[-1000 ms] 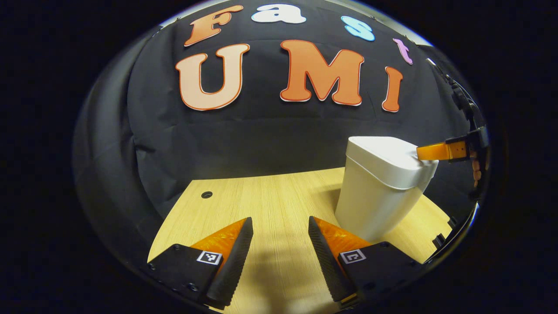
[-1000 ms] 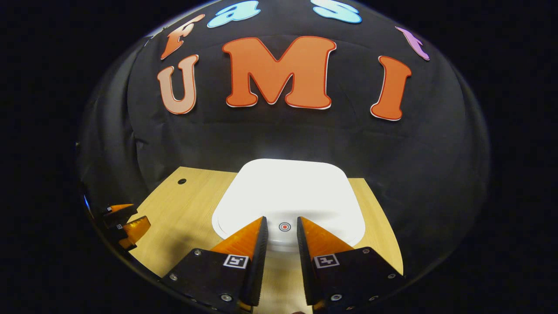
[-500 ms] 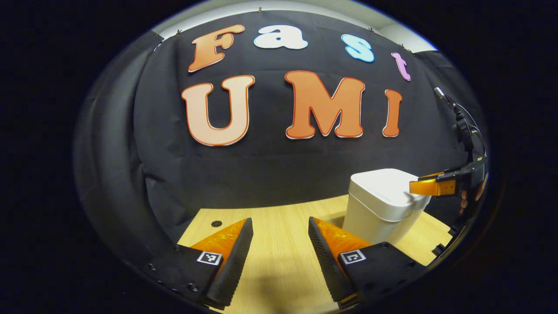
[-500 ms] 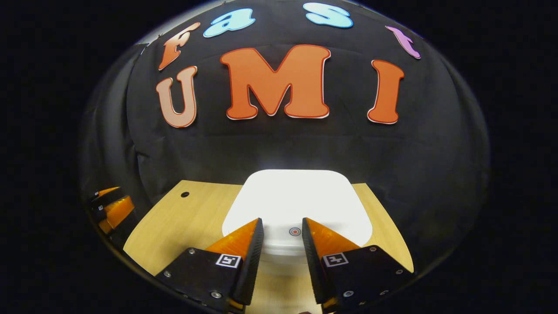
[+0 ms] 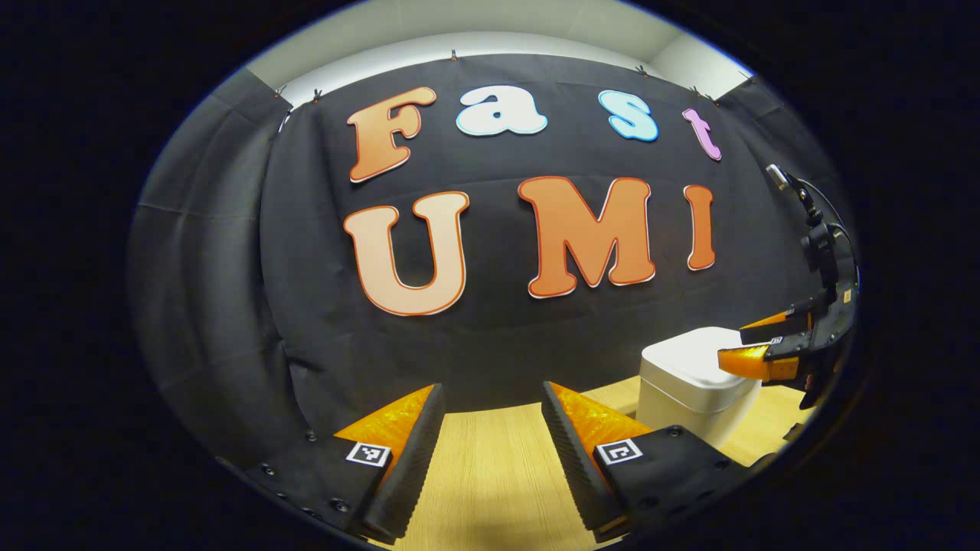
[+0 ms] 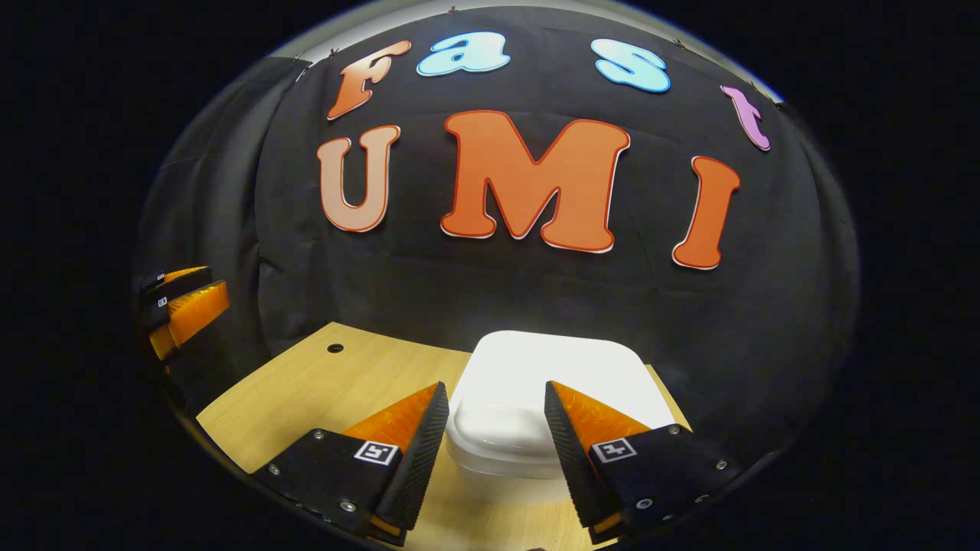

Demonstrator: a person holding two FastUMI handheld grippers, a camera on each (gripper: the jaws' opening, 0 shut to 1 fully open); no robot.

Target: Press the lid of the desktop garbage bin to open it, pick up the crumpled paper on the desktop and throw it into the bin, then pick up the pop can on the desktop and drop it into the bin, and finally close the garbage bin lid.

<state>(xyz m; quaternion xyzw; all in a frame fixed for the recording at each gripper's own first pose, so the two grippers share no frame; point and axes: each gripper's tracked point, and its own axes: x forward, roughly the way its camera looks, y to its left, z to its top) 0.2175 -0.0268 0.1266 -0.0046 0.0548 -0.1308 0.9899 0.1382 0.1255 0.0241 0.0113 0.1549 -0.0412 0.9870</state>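
Fingers of the right gripper [image 6: 490, 448], spread wide and empty, have lifted off the closed white plastic bin [image 6: 555, 405] near the pale wooden surface's [image 6: 321, 383] far edge, suggesting the closing press is finished, while the left gripper [image 5: 490, 451] hovers wide open.

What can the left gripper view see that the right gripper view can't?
Left gripper view: the bin from the side, the pale room wall above the black cloth, and the right gripper by the bin's top. Right gripper view: the lid from above, a small dark hole in the table, and the left gripper far off. Shared: the closed white bin, wooden table, cloth, both grippers open.
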